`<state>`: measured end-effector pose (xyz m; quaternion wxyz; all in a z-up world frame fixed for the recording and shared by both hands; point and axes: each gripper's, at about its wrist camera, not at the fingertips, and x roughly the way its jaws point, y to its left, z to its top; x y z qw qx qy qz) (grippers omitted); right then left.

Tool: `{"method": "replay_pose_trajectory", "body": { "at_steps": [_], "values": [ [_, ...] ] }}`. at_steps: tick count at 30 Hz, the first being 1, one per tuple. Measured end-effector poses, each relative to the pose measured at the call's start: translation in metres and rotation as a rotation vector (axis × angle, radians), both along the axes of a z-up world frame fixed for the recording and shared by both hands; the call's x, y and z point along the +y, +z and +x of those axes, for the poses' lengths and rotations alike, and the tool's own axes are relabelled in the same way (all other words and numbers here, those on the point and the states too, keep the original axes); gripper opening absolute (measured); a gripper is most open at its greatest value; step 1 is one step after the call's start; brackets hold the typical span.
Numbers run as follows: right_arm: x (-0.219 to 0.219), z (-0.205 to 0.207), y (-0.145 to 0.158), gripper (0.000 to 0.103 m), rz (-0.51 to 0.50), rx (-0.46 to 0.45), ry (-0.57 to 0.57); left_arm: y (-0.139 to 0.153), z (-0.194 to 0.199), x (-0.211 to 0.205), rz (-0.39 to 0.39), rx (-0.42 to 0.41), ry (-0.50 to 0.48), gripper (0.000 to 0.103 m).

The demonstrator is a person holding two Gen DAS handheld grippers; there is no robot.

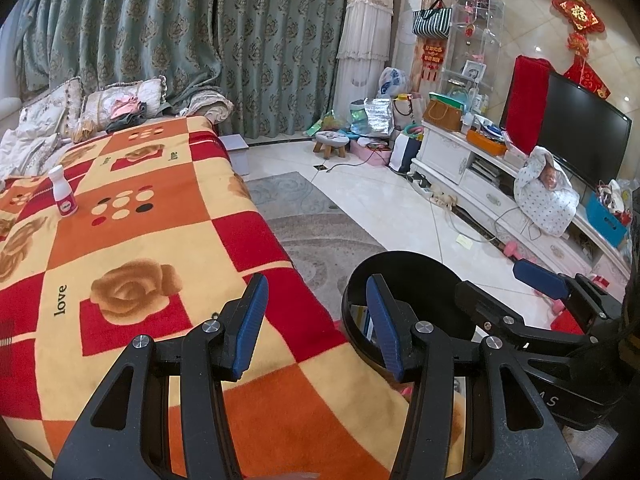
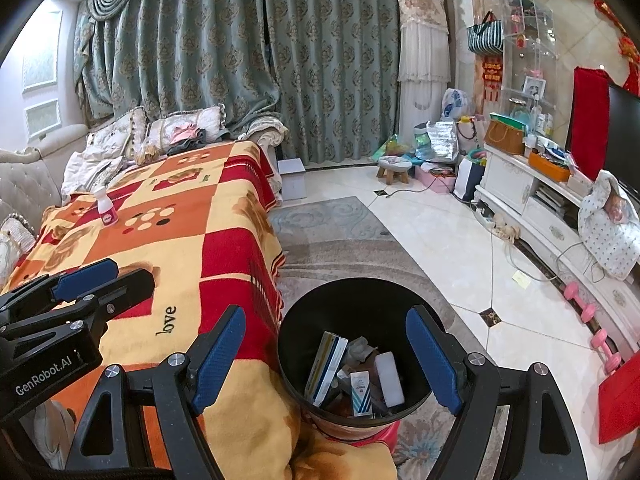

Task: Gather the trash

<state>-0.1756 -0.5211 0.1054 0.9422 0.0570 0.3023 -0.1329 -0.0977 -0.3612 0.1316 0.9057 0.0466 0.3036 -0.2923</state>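
A small white bottle with a pink label point(image 1: 63, 194) stands upright on the red and orange blanket point(image 1: 132, 236), far ahead on the left; it also shows in the right wrist view point(image 2: 106, 206). A black trash bin point(image 2: 320, 320) stands on the floor beside the blanket's edge and holds several small boxes and wrappers point(image 2: 352, 376). My right gripper point(image 2: 326, 356) is open and empty, right above the bin. My left gripper point(image 1: 316, 322) is open and empty, over the blanket's near edge, with the bin's rim point(image 1: 400, 260) just to its right.
A grey patterned rug point(image 2: 320, 232) lies under the bin. Cushions and clothes point(image 2: 176, 130) pile at the far end of the blanket. A white TV cabinet point(image 2: 532, 204) with a TV, bags and pink dumbbells point(image 2: 596, 332) lines the right side.
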Motion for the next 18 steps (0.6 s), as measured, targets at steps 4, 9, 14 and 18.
{"method": "replay_pose_trajectory", "body": {
  "at_steps": [4,9,14,18],
  "values": [
    [0.000,0.001,0.000,0.080,0.002,0.001,-0.001,-0.001,-0.001,0.000,0.000,0.001,0.001,0.050],
    [0.000,0.003,0.002,0.081,0.000,0.002,0.000,0.000,-0.001,0.000,-0.001,0.002,0.001,0.050],
    [0.000,0.003,0.001,0.081,0.001,0.004,0.000,-0.007,-0.007,-0.003,0.003,0.002,-0.002,0.050],
    [0.002,0.002,-0.003,0.081,0.001,0.013,0.004,-0.014,-0.008,0.003,0.001,0.021,0.002,0.050]
  ]
}}
